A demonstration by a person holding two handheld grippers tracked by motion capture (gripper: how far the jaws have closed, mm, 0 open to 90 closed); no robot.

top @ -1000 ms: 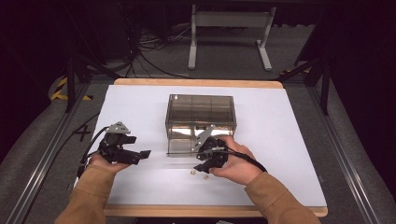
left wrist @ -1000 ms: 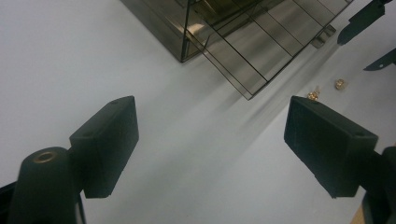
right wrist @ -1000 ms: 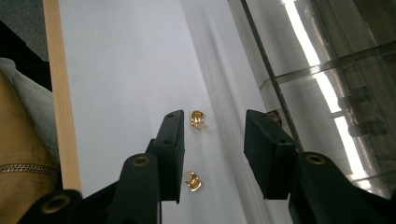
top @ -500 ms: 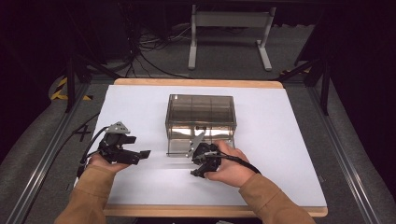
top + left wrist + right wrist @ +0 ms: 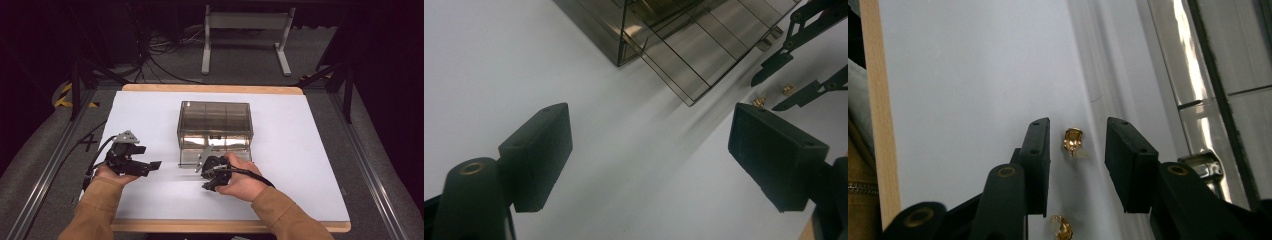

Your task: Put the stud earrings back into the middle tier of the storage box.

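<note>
The right gripper (image 5: 206, 186) has come down and drawn back from the front of the box (image 5: 215, 127) since a second ago, and its jaws have just been closing. They stand narrowed around a gold piece (image 5: 1073, 141) that lies between them on the sheet, and the pads do not touch it. The left gripper (image 5: 152, 165) has kept its place. Its own view shows its jaws wide apart with bare sheet between them; beyond its right jaw lie two gold pieces (image 5: 759, 101), framed by the other gripper's tips. The right gripper view shows a second gold piece (image 5: 1062, 227) lower down by its left jaw, the box's clear wall to its right and the table's wooden edge (image 5: 878, 100) far to its left. The high view shows a white sheet (image 5: 300, 165) covering the table, and beyond it a dark floor with cables and a grey stand (image 5: 245, 30).
</note>
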